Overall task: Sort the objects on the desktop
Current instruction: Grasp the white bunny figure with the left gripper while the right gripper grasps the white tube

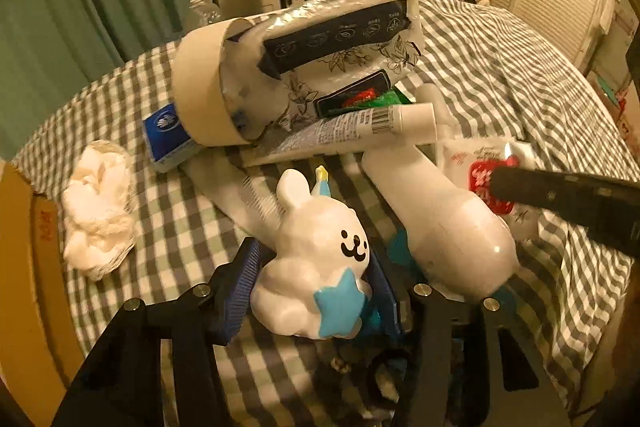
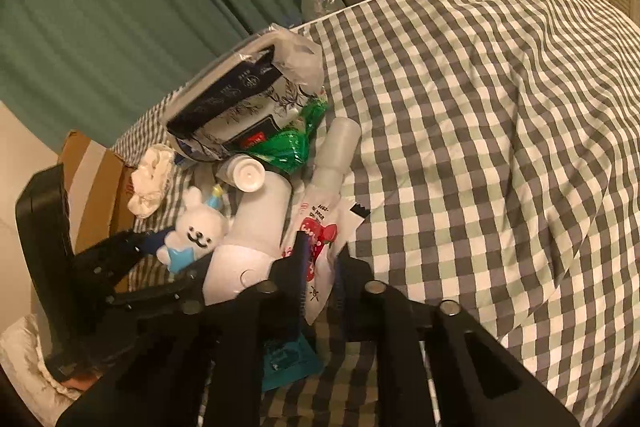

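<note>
Teal packet (image 2: 288, 359) shows plainly only from right wrist.

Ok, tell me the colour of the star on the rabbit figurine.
Light blue; the star on the white rabbit figurine shows best in the left wrist view.

A glossy white rabbit figurine (image 1: 316, 267) with a blue star on its front is sitting upright on the checked bedspread (image 1: 500, 75), just beside a smooth white plastic bottle (image 1: 444, 215) that is lying on its side. A white sachet with red strawberry print (image 2: 320, 247) is lying against the bottle's far side. Behind them, a white printed tube (image 1: 340, 135) is leaning across a floral tissue pack (image 1: 340, 39).
</note>
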### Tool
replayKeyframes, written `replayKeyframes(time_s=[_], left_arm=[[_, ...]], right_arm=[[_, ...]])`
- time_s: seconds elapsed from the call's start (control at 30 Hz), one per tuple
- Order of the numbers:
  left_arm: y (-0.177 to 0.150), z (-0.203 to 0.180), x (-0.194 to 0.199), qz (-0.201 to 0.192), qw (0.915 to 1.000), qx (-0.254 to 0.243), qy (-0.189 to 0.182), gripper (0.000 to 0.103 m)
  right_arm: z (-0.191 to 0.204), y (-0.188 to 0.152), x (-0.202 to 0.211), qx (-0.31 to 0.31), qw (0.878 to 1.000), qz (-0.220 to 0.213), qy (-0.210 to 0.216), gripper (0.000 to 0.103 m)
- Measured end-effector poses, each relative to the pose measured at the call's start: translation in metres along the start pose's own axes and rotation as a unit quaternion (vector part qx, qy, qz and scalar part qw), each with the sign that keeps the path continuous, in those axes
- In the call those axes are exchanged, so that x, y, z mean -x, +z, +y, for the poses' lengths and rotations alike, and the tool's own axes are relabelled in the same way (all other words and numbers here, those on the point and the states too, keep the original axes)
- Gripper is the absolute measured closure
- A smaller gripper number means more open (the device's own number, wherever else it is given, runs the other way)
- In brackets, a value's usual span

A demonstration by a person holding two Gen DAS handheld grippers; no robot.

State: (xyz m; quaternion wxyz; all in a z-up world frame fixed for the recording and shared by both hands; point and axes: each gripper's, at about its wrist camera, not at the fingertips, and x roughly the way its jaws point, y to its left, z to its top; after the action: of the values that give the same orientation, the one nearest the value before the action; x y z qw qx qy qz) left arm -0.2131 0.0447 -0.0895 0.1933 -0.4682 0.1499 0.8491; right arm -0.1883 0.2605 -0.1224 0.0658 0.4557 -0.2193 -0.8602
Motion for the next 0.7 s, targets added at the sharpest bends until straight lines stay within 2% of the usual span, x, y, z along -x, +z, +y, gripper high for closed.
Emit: replayKeyframes(time_s=[0.07, 0.3, 0.33, 0.47, 0.6, 0.7], left_arm=[[-0.005, 0.0, 0.012, -0.006, 0.9999, 0.004, 0.01, 0.048], [-0.019, 0.008, 0.062, -0.031, 0.9985, 0.044, -0.003, 0.049], [-0.025, 0.01, 0.074, -0.039, 0.9981, 0.047, -0.006, 0.052], [-0.039, 0.023, 0.101, -0.06, 0.9962, 0.06, -0.017, 0.052], [-0.053, 0.028, 0.127, -0.094, 0.9922, 0.062, -0.053, 0.052], [-0.063, 0.027, 0.141, -0.105, 0.9909, 0.061, -0.057, 0.052]], right_arm=[[-0.008, -0.001, 0.013, -0.014, 1.0, -0.011, 0.001, 0.095], [-0.026, -0.008, 0.051, -0.045, 0.998, -0.043, 0.007, 0.097], [-0.024, -0.009, 0.058, -0.041, 0.998, -0.05, 0.007, 0.098], [-0.001, -0.021, 0.074, -0.004, 0.998, -0.061, -0.003, 0.099], [0.023, -0.038, 0.086, 0.021, 0.998, -0.058, -0.018, 0.099], [0.045, -0.048, 0.093, 0.044, 0.997, -0.059, -0.029, 0.099]])
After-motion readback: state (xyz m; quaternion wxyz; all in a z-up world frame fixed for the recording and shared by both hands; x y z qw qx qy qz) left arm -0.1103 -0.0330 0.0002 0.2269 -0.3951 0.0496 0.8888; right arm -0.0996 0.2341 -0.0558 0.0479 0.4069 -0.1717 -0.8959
